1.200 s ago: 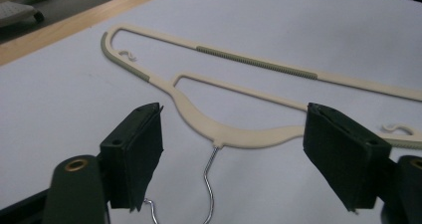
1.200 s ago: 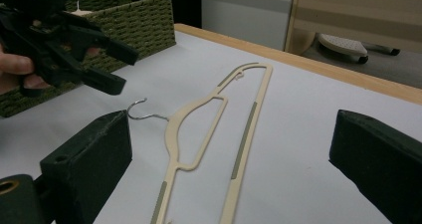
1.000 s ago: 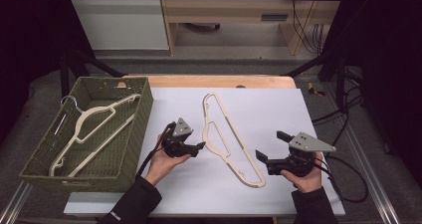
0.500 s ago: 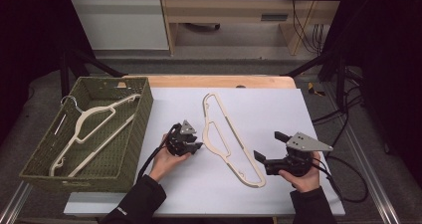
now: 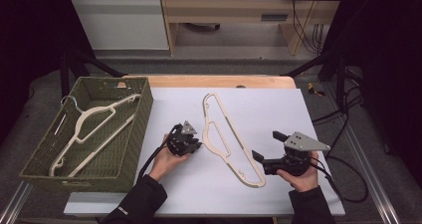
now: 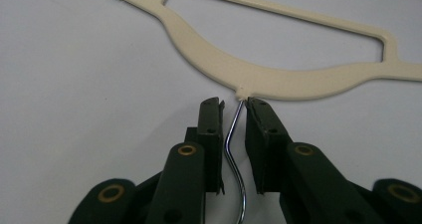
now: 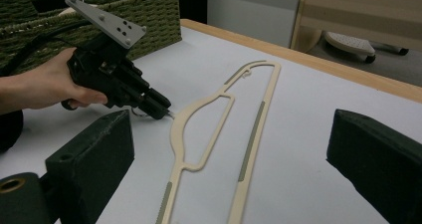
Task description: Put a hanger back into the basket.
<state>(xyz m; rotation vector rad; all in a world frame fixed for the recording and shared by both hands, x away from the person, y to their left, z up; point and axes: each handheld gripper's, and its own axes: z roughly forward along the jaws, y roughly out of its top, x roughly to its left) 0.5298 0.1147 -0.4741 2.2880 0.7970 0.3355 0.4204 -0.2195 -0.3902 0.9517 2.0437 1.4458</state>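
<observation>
Closing left claw [image 6: 234, 109] astride hanger hook [image 6: 233, 149] (untouched) | right claw [image 7: 239, 154] wide, empty | basket [image 5: 142, 109] nearby

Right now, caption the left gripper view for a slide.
Left gripper, closing around the metal hook of the cream hanger lying on the white table.

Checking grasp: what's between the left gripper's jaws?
The hanger's metal hook runs between the left gripper's closing jaws, gaps either side, per left gripper view.
</observation>
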